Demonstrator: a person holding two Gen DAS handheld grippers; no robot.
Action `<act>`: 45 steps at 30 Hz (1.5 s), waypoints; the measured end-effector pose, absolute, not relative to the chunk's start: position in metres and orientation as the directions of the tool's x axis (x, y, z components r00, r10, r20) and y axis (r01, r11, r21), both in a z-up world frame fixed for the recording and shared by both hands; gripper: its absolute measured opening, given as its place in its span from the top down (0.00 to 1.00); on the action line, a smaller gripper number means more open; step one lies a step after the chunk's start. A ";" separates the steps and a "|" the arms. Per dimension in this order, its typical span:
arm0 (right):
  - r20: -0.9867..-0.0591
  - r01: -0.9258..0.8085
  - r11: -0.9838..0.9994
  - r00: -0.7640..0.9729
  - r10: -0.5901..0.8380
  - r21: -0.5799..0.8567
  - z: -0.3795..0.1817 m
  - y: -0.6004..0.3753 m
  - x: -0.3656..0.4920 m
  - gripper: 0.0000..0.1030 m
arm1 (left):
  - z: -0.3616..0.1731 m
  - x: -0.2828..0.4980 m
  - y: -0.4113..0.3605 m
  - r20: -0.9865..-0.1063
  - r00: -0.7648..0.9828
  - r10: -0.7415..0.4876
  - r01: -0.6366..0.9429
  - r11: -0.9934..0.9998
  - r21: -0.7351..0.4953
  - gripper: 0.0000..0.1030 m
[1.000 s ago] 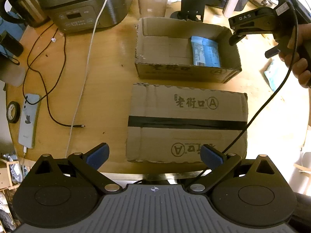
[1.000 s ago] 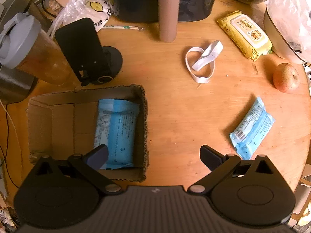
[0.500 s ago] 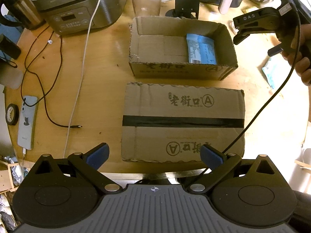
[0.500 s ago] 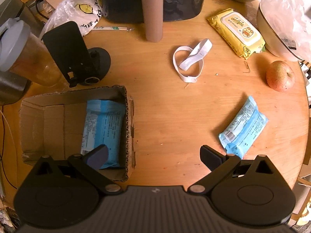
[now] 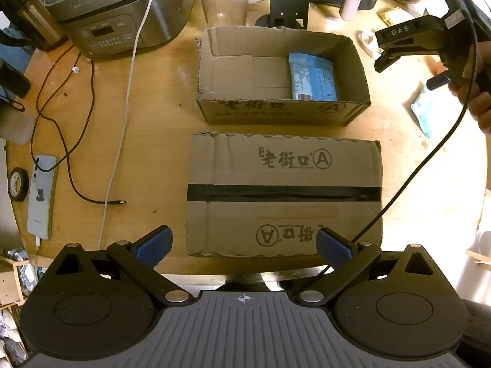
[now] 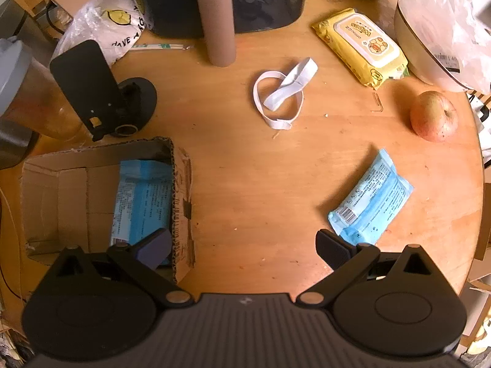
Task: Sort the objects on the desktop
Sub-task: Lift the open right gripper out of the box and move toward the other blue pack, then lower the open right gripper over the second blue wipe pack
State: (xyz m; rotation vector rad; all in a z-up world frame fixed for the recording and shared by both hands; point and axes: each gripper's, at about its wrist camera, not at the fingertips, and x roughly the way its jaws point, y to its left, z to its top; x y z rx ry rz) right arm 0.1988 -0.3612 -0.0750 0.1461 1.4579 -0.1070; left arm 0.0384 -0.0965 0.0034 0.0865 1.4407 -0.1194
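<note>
Your right gripper [image 6: 242,245] has its jaws wide apart and holds nothing; the loose blue packet [image 6: 371,199] lies on the table [image 6: 245,184] just ahead of the right jaw, and the open box [image 6: 181,196] with the other packet [image 6: 142,196] sits under the left jaw; a white band [image 6: 280,95], an apple [image 6: 434,116] and yellow wipes [image 6: 362,46] lie farther ahead. Your left gripper [image 5: 244,245] is also spread apart and empty, over the taped box [image 5: 284,193]. Since one second ago the right gripper has moved right, so the loose packet is now nearer to its jaw.
</note>
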 end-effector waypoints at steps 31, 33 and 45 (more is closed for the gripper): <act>-0.993 0.169 0.986 0.119 -0.008 0.012 -0.076 -0.407 0.195 0.00 | 0.004 0.037 -0.111 -0.992 0.121 -0.022 0.153 0.988 -0.003 0.00; -0.993 0.170 0.985 0.119 -0.008 0.013 -0.077 -0.409 0.195 0.00 | 0.004 0.037 -0.112 -0.992 0.121 -0.022 0.154 0.988 -0.003 0.00; -0.993 0.187 0.982 0.117 -0.015 0.007 -0.080 -0.427 0.191 0.00 | 0.005 0.035 -0.120 -0.993 0.120 -0.020 0.169 0.986 0.001 0.00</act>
